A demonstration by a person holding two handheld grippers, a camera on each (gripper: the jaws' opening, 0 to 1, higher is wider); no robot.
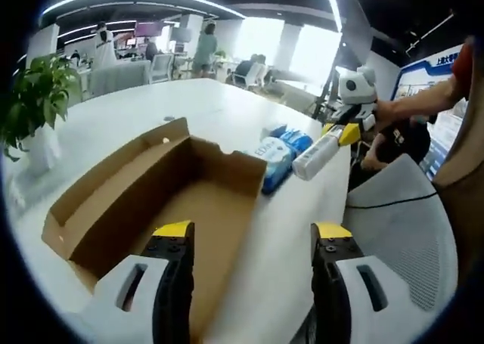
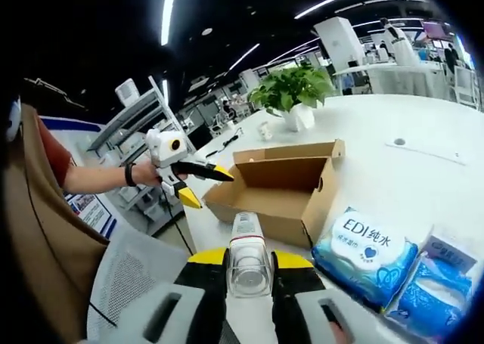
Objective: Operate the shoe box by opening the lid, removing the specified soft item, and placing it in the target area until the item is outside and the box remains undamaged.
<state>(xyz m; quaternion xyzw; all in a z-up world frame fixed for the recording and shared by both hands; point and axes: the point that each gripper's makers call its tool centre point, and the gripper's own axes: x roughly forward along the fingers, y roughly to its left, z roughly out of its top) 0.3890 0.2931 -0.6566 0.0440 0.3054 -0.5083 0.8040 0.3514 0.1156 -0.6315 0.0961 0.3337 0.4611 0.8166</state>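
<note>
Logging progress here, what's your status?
Left gripper open over the empty box. Right gripper shut on a white tube. Tissue packs beside the box.

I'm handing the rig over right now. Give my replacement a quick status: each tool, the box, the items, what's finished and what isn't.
Left tool: open, hanging over the open, empty-looking shoe box.
Right tool: shut on a white tube-like item, held off the box's side.
Two blue tissue packs lie on the white table beside the box.
Done: lid open, item out.
Left: set the held item down in the target area, which I can't identify.
</note>
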